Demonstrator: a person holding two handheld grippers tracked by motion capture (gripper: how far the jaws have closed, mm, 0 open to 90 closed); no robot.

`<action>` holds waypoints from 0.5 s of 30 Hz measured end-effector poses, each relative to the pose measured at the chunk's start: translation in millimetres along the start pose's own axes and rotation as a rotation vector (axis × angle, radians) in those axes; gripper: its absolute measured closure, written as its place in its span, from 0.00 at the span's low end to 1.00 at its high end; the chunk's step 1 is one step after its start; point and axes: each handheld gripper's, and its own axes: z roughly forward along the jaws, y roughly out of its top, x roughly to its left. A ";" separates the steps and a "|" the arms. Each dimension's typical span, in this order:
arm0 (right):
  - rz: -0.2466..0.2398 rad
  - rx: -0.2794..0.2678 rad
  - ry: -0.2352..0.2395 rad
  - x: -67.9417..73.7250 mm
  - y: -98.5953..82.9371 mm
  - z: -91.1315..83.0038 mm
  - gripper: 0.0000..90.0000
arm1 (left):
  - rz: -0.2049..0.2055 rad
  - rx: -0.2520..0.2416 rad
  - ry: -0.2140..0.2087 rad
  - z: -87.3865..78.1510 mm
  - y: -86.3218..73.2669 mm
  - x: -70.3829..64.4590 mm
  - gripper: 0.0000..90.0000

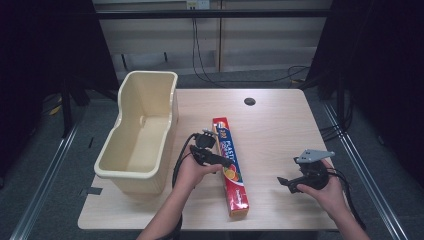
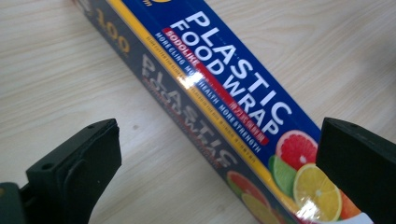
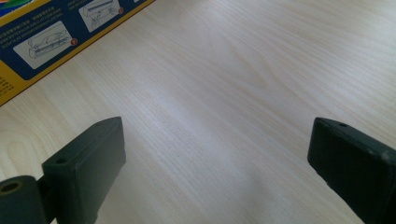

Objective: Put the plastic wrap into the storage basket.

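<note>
Both arms are bare, with no sleeves. The left gripper (image 1: 216, 159) is black, and a thick black cable loops away behind its fingers (image 2: 77, 170). The fingers are flat black blocks, each with a small round hole. The right gripper (image 1: 286, 182) is black too, with a grey three-cornered plate (image 1: 313, 155) above its fingers (image 3: 86, 163).

Overhead view of a wooden table (image 1: 280, 120). A cream plastic tub (image 1: 140, 135) stands at the left. A long plastic wrap box (image 1: 230, 164) lies lengthwise at centre. The left gripper (image 1: 225, 161) rests over the box's middle; the right gripper (image 1: 283, 182) is held well apart, above bare wood.
</note>
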 end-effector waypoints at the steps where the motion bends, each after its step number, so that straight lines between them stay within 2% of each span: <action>1: 0.004 -0.001 -0.004 -0.6 -0.1 -0.9 0.05 | 0.005 0.021 0.004 2.1 2.8 0.4 0.00; 4: 0.018 -0.008 -0.005 -1.9 -0.8 -1.9 0.05 | -0.022 0.054 0.015 10.9 12.4 -2.8 0.00; 7: 0.025 -0.017 -0.010 -3.3 -1.1 -3.4 0.05 | -0.028 0.087 0.020 17.3 18.5 -6.7 0.00; 9: 0.029 -0.024 -0.015 -3.6 -1.0 -4.1 0.05 | -0.044 0.102 0.006 21.9 21.1 -10.1 0.00; 11: 0.035 -0.029 -0.013 -3.7 -0.8 -4.4 0.05 | -0.040 0.111 0.028 28.1 22.7 -10.8 0.00; 15: 0.035 -0.032 -0.012 -3.2 -0.9 -4.4 0.05 | -0.053 0.126 0.033 35.8 22.6 -11.6 0.00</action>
